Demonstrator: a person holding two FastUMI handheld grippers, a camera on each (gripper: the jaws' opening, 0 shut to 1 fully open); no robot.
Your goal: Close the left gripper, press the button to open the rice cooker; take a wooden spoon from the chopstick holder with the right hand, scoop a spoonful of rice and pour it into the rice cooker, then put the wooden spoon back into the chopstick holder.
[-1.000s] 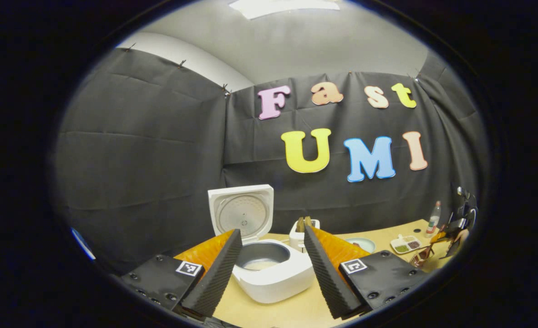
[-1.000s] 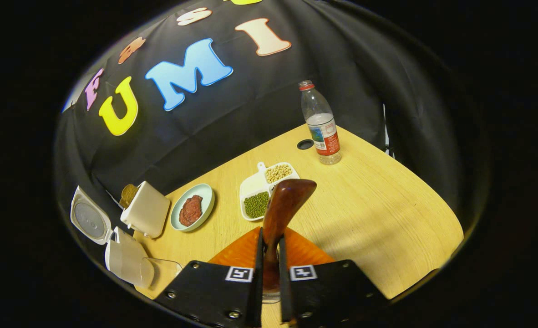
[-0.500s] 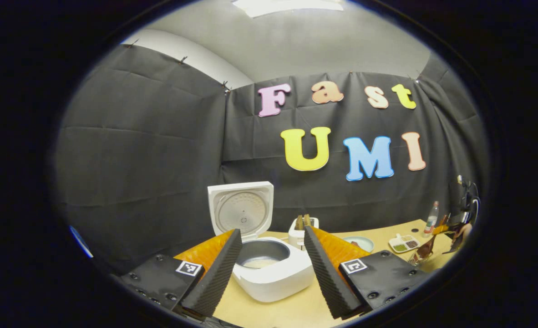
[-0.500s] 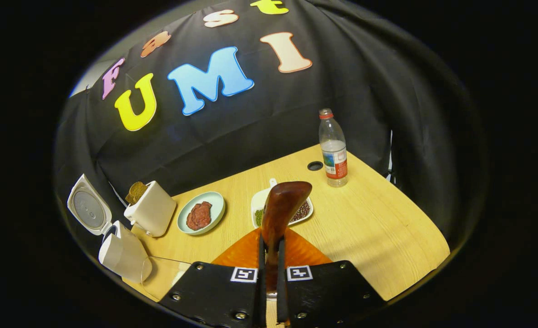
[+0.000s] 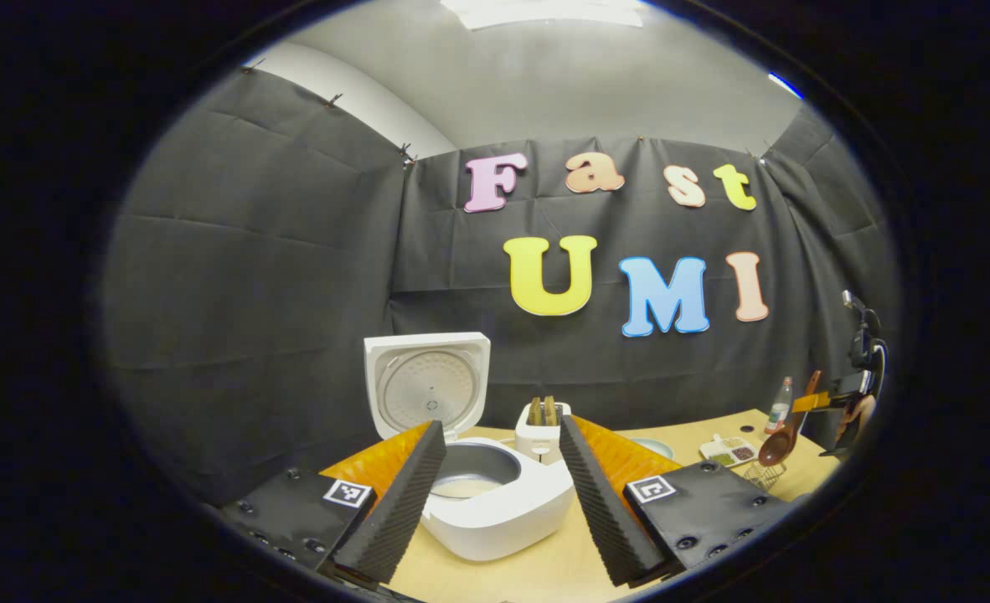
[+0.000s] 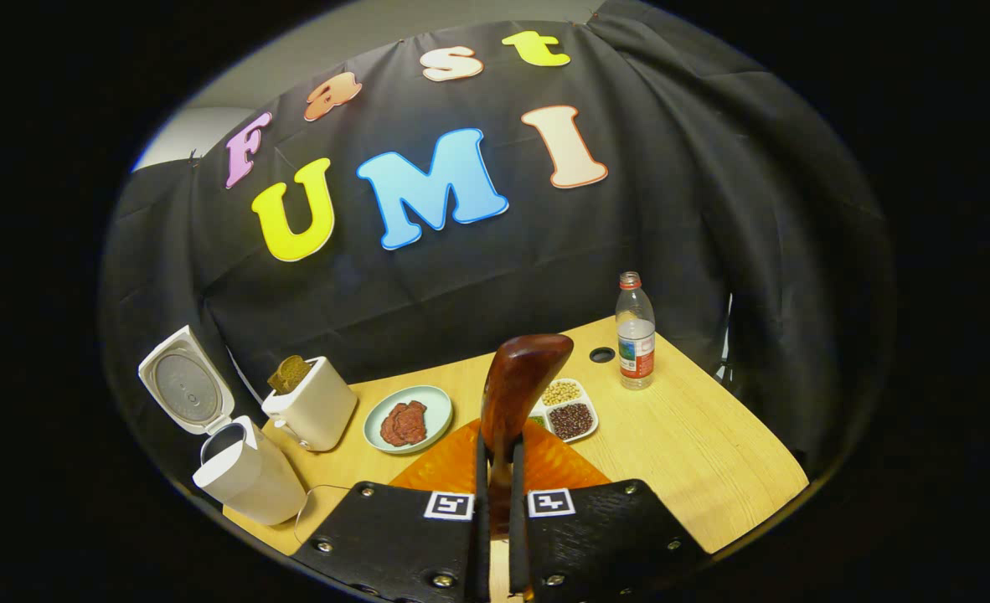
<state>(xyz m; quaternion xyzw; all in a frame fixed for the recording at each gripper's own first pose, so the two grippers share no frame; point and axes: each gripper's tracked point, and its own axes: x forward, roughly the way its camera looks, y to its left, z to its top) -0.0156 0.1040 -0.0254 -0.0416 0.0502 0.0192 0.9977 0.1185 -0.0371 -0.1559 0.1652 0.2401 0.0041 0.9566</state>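
The white rice cooker (image 5: 495, 507) stands open, its lid (image 5: 428, 389) upright, with a pale layer in the pot. My left gripper (image 5: 501, 425) is open, its fingers framing the cooker from nearer the table's front. At the far right, my right gripper (image 5: 847, 402) holds the wooden spoon (image 5: 784, 431) above the wire chopstick holder (image 5: 763, 476). In the right gripper view, my right gripper (image 6: 495, 456) is shut on the spoon's handle, and the spoon (image 6: 520, 381) sticks up and forward. The cooker (image 6: 248, 469) sits low on the left there.
A white toaster (image 6: 315, 406) with bread stands behind the cooker. Beside it are a plate of meat (image 6: 407, 419), a divided tray of beans (image 6: 569, 412) and a water bottle (image 6: 636, 331). The wooden table (image 6: 696, 452) has a cable hole (image 6: 601, 354) near the bottle.
My right gripper has risen with the spoon, lifting it out of the wire holder, and its view has tilted up. My left gripper stays open and has drifted slightly.
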